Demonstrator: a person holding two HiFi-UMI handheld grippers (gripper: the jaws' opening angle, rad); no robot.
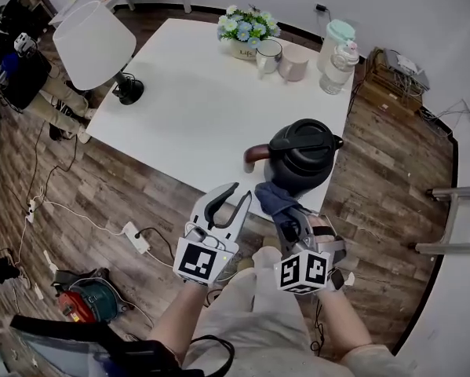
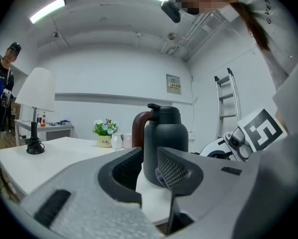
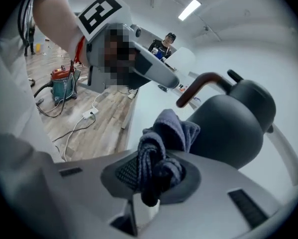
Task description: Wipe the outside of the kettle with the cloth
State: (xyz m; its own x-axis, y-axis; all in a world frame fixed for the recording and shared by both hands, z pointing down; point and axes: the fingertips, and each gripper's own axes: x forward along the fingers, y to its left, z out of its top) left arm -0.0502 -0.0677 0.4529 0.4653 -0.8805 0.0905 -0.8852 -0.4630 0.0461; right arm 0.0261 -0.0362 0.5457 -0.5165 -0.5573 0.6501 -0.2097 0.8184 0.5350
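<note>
Now: the right gripper (image 3: 156,177) is clamped tight on the bunched dark cloth (image 3: 171,128), just beside the kettle (image 1: 301,154). The left gripper (image 2: 149,166) gapes, empty. The kettle stands upright near the table (image 1: 180,108) edge, unheld — a hard wipe could, I judge, shove or tip it. Only the head view shows that edge; only the right gripper view shows the pinch.

The left gripper (image 2: 148,156) holds its fingers (image 2: 175,169) apart before the kettle (image 2: 164,129).
</note>
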